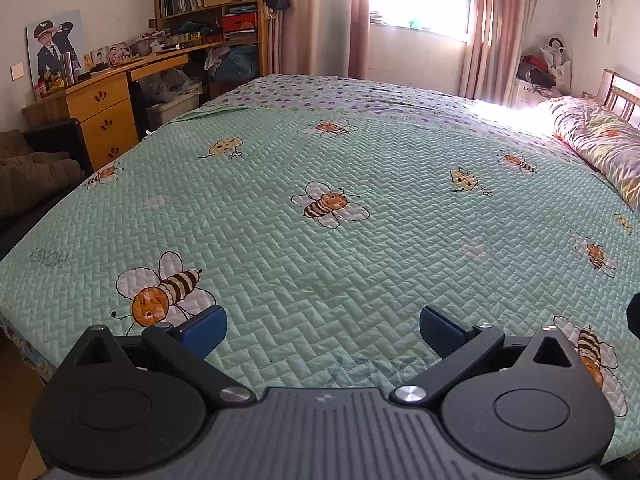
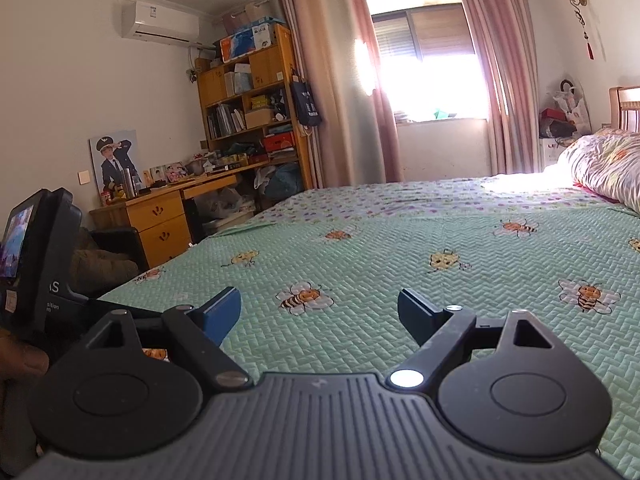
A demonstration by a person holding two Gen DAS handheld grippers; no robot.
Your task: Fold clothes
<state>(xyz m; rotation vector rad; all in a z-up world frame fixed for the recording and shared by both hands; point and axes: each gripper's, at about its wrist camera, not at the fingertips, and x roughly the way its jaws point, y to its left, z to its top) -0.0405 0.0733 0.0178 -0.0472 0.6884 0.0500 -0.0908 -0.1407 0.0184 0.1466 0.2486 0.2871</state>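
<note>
No garment shows in either view. My left gripper [image 1: 322,326] is open and empty, held above the near edge of a bed with a green quilted bee-print cover [image 1: 360,184]. My right gripper [image 2: 320,312] is open and empty too, held over the same cover [image 2: 400,248]. The back of the left gripper's body [image 2: 36,264], with its small screen, shows at the left edge of the right wrist view, to the left of my right gripper.
A patterned pillow [image 1: 600,140] lies at the bed's right end by a wooden headboard [image 2: 626,106]. A wooden desk with drawers [image 1: 106,112] and a bookshelf [image 1: 208,0] stand to the left. A curtained window [image 2: 432,80] is beyond the bed. A dark chair [image 1: 36,168] sits at left.
</note>
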